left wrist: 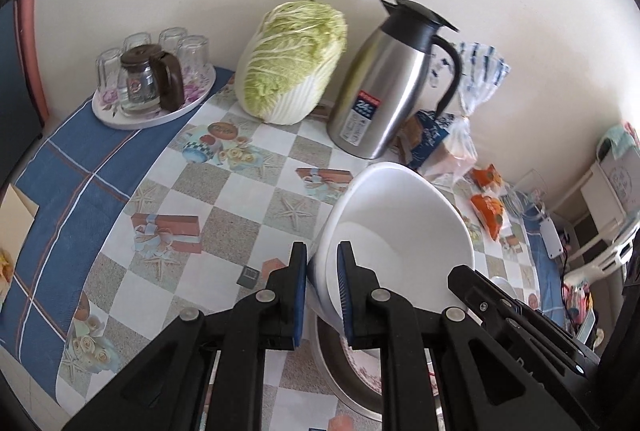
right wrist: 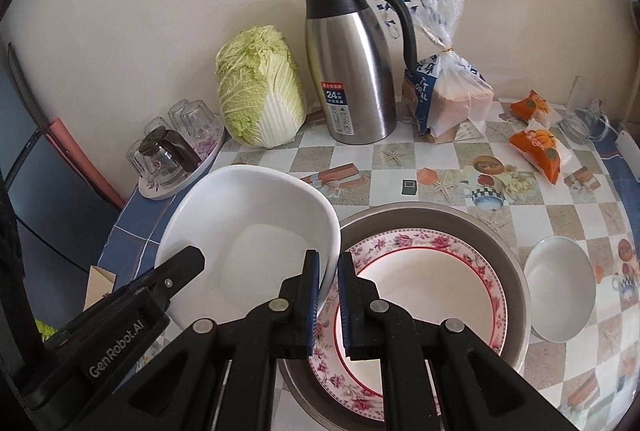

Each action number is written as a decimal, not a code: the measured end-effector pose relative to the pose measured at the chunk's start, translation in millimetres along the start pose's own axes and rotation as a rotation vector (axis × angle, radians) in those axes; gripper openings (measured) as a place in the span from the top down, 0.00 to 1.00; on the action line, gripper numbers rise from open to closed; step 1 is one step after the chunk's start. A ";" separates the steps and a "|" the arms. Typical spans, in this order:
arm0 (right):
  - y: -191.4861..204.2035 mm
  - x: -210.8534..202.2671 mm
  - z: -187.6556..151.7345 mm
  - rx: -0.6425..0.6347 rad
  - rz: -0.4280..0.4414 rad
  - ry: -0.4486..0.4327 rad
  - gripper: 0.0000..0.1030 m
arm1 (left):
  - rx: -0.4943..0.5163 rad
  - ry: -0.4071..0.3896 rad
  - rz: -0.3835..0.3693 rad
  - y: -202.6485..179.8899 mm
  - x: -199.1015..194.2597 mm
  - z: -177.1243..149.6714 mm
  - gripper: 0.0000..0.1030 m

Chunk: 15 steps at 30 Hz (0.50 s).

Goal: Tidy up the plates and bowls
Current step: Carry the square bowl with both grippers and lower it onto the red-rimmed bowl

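I hold the white bowl [right wrist: 248, 231] aloft, left claw [left wrist: 323, 295] and right claw [right wrist: 329, 301] both clamped on its rim, just left of the metal basin [right wrist: 508, 243]; floral plate [right wrist: 424, 279] already inside basin; small bowl [right wrist: 560, 295], right of basin, still loose.

Both wrist views look steeply down at the table [left wrist: 224, 191] from close above, facing the far wall. They share the white bowl [right wrist: 256, 223], cabbage [left wrist: 292, 63] and flask [right wrist: 352, 71].

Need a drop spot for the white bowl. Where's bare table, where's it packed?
Bare tablecloth runs between the glass tray, the cabbage and the white bowl. Packed along the wall: jug, bread bag, snack packets. The metal basin fills the near middle.
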State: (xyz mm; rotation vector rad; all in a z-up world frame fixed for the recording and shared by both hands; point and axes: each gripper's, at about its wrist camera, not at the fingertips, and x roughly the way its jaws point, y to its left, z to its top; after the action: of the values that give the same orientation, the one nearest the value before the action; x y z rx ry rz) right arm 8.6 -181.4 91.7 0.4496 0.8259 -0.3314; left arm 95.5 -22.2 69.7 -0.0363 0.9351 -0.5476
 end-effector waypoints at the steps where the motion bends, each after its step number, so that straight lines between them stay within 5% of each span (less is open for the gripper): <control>1: -4.3 -4.7 -2.1 0.013 0.004 -0.009 0.90 | 0.011 -0.002 -0.006 -4.1 -1.9 -0.8 0.85; 15: -58.6 -47.3 -20.8 0.167 0.015 -0.082 0.88 | 0.169 0.004 -0.002 -68.5 -5.1 -12.6 0.85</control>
State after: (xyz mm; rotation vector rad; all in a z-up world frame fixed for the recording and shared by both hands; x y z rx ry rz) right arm -60.9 -215.9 100.8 0.5939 0.7172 -0.4043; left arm 53.8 -76.5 83.8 0.1157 0.8896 -0.6275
